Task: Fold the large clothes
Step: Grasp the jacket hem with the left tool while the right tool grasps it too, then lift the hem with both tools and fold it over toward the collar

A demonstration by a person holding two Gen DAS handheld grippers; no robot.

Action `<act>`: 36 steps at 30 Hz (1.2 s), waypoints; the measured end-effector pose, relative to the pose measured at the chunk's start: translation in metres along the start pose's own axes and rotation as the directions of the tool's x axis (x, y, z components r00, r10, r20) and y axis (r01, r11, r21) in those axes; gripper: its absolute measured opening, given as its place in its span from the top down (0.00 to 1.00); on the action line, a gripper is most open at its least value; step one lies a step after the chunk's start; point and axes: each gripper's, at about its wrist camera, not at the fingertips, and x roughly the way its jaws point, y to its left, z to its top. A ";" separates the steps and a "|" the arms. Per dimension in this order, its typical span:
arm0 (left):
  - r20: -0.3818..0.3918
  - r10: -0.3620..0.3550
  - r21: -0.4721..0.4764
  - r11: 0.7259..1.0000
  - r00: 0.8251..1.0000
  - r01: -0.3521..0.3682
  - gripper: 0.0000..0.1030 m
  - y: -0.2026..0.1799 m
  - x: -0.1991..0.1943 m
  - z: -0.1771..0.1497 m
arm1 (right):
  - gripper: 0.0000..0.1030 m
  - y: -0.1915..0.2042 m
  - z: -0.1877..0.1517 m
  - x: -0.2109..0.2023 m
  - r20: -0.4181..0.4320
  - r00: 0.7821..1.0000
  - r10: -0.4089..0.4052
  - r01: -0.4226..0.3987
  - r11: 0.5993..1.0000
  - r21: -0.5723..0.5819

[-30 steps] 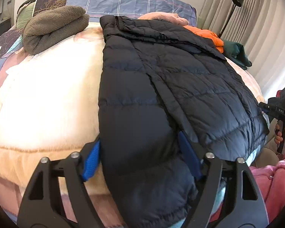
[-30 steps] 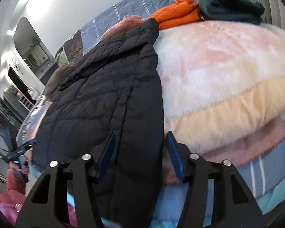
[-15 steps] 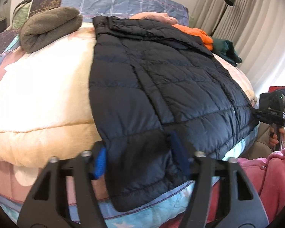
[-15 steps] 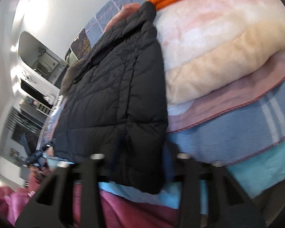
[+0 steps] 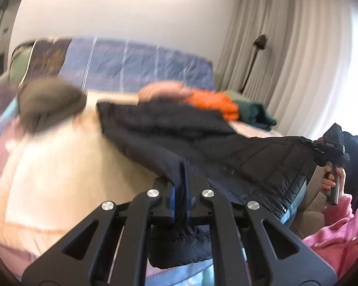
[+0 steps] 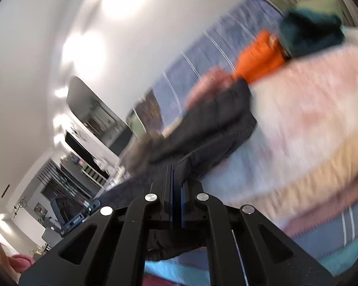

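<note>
A dark navy quilted jacket (image 5: 202, 138) lies across the cream blanket (image 5: 59, 166) on the bed, its near hem raised off the bed. My left gripper (image 5: 184, 166) is closing tight on the hem's left corner, and fabric hangs below the pads. In the same view my right gripper (image 5: 309, 143) pinches the hem's far right corner, held by a hand (image 5: 331, 178). The right wrist view shows the right gripper (image 6: 175, 169) closing on the dark jacket (image 6: 214, 124), cloth between its pads.
Folded clothes sit near the headboard: a grey bundle (image 5: 50, 102), a pink piece (image 5: 164, 90), an orange one (image 5: 214, 102) and a dark green one (image 5: 255, 114). A floor lamp (image 5: 260, 43) and curtains stand at the right. A pink sleeve (image 5: 341, 233) is near.
Both grippers shut on the jacket's hem corners and rose, lifting the hem off the bed edge. Both views tilted upward and blurred.
</note>
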 end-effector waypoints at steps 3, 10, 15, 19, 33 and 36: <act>0.082 0.003 0.055 0.998 0.997 -0.007 0.95 -0.019 -0.018 0.022 | 0.96 0.017 0.015 -0.016 0.087 0.996 0.024 -0.021 0.999 -0.037; 0.267 0.040 0.092 0.994 0.963 -0.067 0.94 -0.040 -0.069 0.049 | 0.96 0.044 0.028 -0.072 0.262 0.965 0.006 0.031 0.990 -0.139; 0.254 0.059 0.067 0.995 0.965 -0.078 0.94 -0.032 -0.066 0.041 | 0.96 0.039 0.026 -0.065 0.258 0.966 -0.021 0.067 0.983 -0.170; 0.176 0.105 0.011 0.994 0.979 -0.109 0.94 -0.017 -0.051 0.030 | 0.96 0.022 0.027 -0.044 0.226 0.973 -0.057 0.090 0.986 -0.141; 0.089 0.164 -0.055 0.986 0.982 -0.159 0.94 0.022 0.022 0.049 | 0.96 -0.026 0.057 0.036 0.183 0.973 -0.142 0.151 0.988 -0.036; 0.080 0.176 -0.051 0.984 0.981 -0.173 0.92 0.027 0.035 0.054 | 0.96 -0.030 0.065 0.051 0.175 0.972 -0.157 0.167 0.985 -0.044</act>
